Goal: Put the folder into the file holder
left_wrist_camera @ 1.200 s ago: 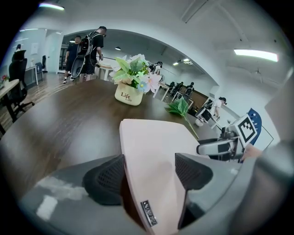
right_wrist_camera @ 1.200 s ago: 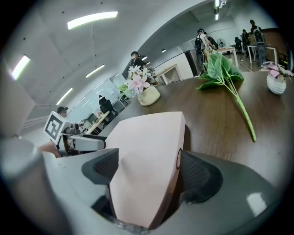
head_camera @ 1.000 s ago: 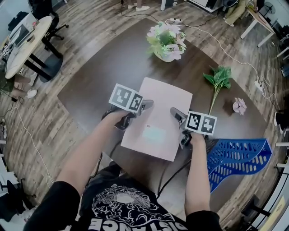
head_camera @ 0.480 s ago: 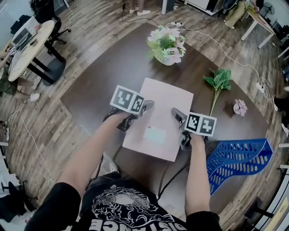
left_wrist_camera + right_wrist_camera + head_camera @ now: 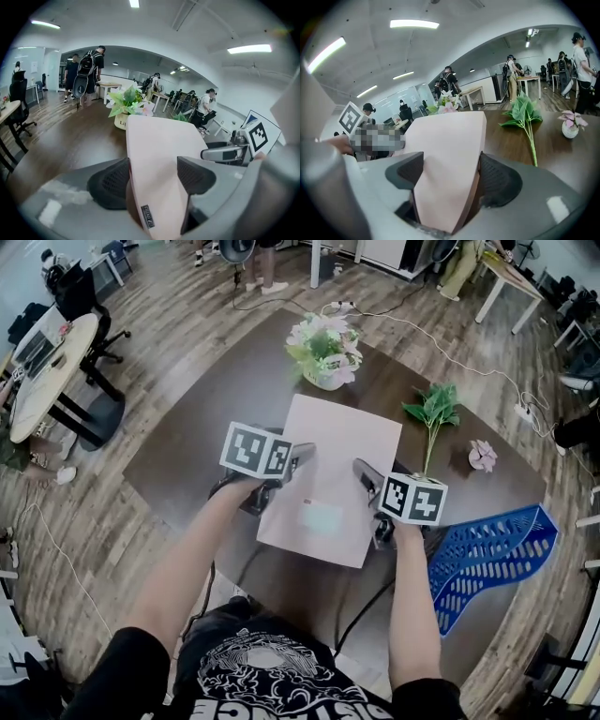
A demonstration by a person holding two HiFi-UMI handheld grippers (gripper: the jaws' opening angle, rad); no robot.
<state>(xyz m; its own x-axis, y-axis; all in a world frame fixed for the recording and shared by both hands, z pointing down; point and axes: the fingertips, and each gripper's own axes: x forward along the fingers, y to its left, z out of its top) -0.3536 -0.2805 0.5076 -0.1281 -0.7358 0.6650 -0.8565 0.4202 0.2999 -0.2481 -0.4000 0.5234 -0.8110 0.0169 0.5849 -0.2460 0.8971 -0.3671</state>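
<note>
Nearest the camera, the person's two forearms reach forward over the near edge of a dark brown table (image 5: 202,418).

The left gripper (image 5: 154,176) is clamped on the left long edge of a pale pink folder (image 5: 328,474). The sheet runs slantwise between its dark ribbed pads, with a small dark tag at the near end.

The right gripper (image 5: 452,176) has the folder's right long edge between its jaws. These jaws have just been closing and stand wide, both pads against the sheet.

The folder spans between the two grippers with its long axis running away from the person. A pale rectangular label (image 5: 322,517) sits near its middle. Whether its far edge touches the table cannot be told.

The blue perforated file holder (image 5: 492,559) lies at the table's near right corner, just beside the right forearm and apart from the folder.

Farther right, a green leafy sprig (image 5: 431,413) lies on the table, and a small pink flower (image 5: 482,456) lies beyond it.

A pot of pink and white flowers (image 5: 323,348) stands just past the folder's far edge.

Beyond the table, a white cable (image 5: 450,334) runs across the wood-plank floor. A round side table (image 5: 47,352) stands far left. People stand in the background.
</note>
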